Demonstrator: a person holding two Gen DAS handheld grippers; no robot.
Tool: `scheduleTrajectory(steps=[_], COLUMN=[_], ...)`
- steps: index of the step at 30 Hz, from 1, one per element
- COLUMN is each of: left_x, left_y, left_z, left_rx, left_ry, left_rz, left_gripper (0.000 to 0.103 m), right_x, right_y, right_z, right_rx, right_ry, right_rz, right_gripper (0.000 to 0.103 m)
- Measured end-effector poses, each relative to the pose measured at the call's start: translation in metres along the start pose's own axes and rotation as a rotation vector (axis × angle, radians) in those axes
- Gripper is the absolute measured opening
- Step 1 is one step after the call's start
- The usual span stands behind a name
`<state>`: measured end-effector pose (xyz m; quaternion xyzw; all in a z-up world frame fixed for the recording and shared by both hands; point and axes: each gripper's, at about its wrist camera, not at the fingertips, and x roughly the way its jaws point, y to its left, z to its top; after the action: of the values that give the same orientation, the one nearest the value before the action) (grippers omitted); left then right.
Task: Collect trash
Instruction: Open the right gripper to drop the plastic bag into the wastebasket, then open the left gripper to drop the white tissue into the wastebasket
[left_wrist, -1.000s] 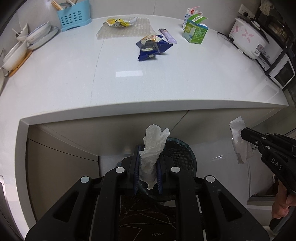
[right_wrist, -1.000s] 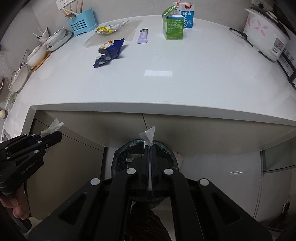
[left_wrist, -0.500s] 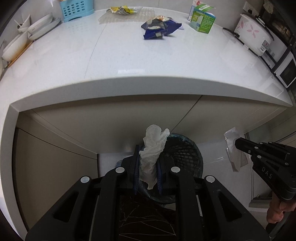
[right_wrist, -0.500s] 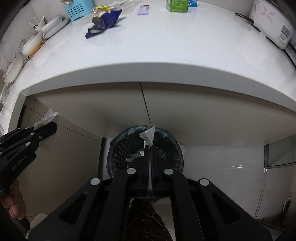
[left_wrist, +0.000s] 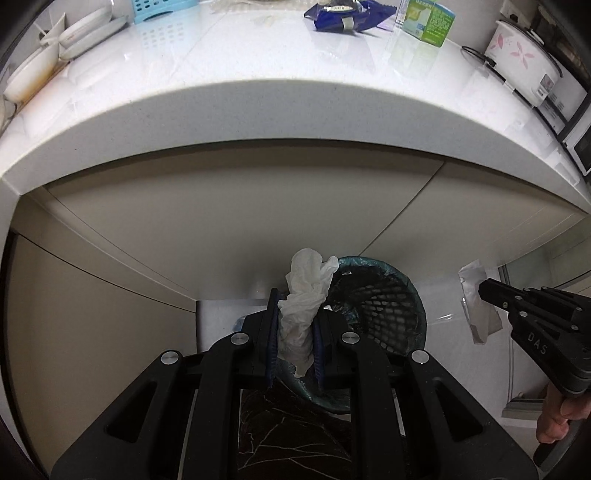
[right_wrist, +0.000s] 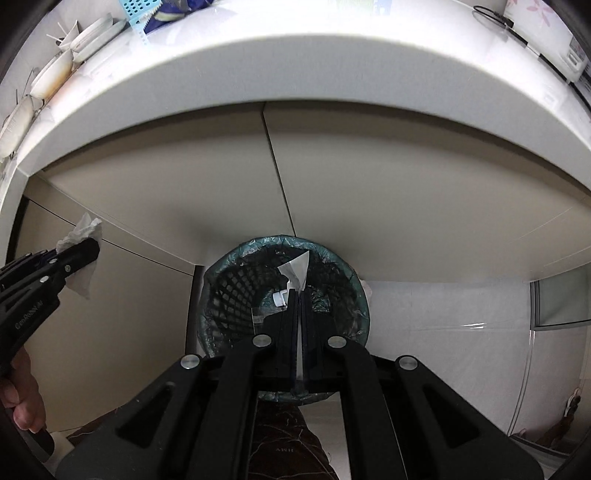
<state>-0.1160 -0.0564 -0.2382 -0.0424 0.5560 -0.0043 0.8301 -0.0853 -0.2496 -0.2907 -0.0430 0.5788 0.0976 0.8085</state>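
Since we've got the left tongs (left_wrist: 295, 325) clamped on a crumpled tissue (left_wrist: 304, 291) and the right tongs (right_wrist: 300, 295) pinching a thin wrapper (right_wrist: 297, 271) above the bin (right_wrist: 221, 280), both feel light and floppy; more trash sits on the worktop (left_wrist: 258, 81).

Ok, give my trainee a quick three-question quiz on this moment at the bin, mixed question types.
1. True or false: the left gripper is shut on a crumpled white tissue.
2. Multiple choice: the flat white paper scrap in the right gripper appears over: A) the white countertop, B) the black mesh wastebasket with green liner, C) the blue snack wrapper.
3. Fill in: the green carton stands on the ____.

Key: 1 true; 2 B; 3 countertop.
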Motion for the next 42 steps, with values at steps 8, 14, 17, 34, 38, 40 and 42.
scheduleTrajectory(steps=[8, 14, 17, 34, 38, 40, 42], left_x=[0.008, 0.009, 0.01, 0.022, 0.028, 0.032, 0.036], left_y=[0.002, 0.007, 0.008, 0.005, -0.001, -0.006, -0.013], left_z=[0.003, -0.002, -0.004, -0.006, -0.005, -0.004, -0.002], left_rx=[-0.013, -0.021, -0.026, -0.033, -0.019, -0.01, 0.006], left_ry=[0.014, 0.018, 0.025, 0.063, 0.073, 0.078, 0.081], left_rz=[0.002, 0.005, 0.006, 0.005, -0.002, -0.008, -0.017], left_gripper=[0.014, 0.014, 0.014, 0.014, 0.014, 0.014, 0.014], right_x=[0.03, 0.042, 0.05, 0.038, 0.034, 0.032, 0.027], right_y=[0.006, 0.017, 0.02, 0.016, 0.006, -0.001, -0.007], right_z=[-0.006, -0.008, -0.009, -0.008, -0.006, -0.007, -0.008], right_rx=[-0.028, -0.056, -0.065, -0.041, -0.014, 0.002, 0.011], right_ry=[0.031, 0.064, 0.082, 0.039, 0.022, 0.016, 0.008], right_rz=[0.007, 0.015, 0.014, 0.045, 0.044, 0.036, 0.029], right_gripper=[0.001, 0.001, 0.002, 0.063, 0.08, 0.084, 0.09])
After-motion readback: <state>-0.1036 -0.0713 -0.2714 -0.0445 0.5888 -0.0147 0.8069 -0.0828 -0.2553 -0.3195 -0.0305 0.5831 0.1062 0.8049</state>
